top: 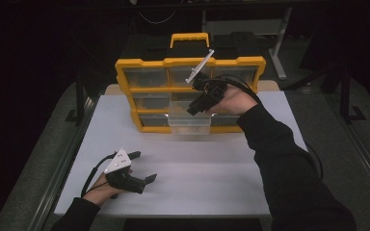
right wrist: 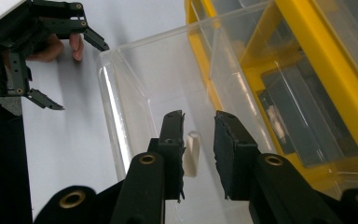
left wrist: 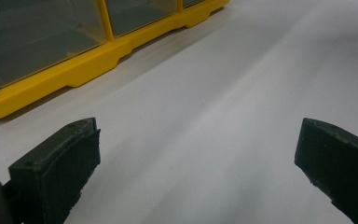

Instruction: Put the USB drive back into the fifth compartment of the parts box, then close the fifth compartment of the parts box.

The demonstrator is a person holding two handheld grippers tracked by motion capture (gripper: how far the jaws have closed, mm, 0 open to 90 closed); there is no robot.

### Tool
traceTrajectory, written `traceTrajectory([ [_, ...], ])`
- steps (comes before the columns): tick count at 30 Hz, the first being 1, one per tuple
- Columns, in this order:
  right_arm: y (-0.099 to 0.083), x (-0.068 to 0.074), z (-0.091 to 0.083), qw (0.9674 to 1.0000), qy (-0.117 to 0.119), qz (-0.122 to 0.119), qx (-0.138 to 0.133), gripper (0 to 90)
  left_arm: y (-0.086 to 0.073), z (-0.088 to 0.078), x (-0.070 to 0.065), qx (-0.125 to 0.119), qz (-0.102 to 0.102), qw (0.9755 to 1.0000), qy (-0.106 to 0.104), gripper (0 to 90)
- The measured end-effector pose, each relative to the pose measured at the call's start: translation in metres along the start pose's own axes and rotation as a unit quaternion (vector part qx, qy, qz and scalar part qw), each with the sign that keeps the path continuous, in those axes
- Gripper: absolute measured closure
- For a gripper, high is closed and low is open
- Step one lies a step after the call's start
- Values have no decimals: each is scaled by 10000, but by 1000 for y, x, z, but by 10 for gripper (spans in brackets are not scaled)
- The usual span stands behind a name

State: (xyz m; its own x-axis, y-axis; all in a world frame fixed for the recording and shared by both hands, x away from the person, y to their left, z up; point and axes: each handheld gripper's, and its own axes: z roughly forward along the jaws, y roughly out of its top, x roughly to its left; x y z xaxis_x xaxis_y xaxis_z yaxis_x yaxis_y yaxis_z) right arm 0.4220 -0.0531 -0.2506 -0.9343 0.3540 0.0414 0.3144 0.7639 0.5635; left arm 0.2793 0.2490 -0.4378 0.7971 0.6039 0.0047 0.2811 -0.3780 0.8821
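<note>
The right gripper (right wrist: 199,154) is held over a clear drawer (right wrist: 135,88) drawn out of the yellow organizer (top: 125,77); its jaws stand narrowly apart and nothing is clamped; a small white piece (right wrist: 192,154) lies on the drawer floor just beside the left jaw pad. The piece is judged light, stiff and smooth, so it may slide or tip when pinched; a hold across its long flat sides, near the middle, is advised. The drawer is thin clear plastic, judged light and easily shifted if pushed. The left gripper (top: 142,167) rests on the white table (top: 212,187), well apart, jaws wide.
</note>
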Motion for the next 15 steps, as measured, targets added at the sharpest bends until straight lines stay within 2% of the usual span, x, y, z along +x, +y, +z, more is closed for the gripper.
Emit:
traceTrajectory([
  [2, 0, 0, 0, 10000, -6, -3, -16, 754, 0, 0, 0, 1, -10, 10000, 3, 0],
  [3, -1, 0, -3, 10000, -20, 8, -59, 822, 0, 0, 0, 0, -11, 10000, 3, 0],
  [7, -1, 1, -8, 9999, -19, -12, -135, 882, 0, 0, 0, -4, -7, 10000, 10, 0],
  [15, -3, 12, -20, 9993, 111, -70, -358, 886, 0, 0, -1, 9, -1, 10000, 21, 0],
])
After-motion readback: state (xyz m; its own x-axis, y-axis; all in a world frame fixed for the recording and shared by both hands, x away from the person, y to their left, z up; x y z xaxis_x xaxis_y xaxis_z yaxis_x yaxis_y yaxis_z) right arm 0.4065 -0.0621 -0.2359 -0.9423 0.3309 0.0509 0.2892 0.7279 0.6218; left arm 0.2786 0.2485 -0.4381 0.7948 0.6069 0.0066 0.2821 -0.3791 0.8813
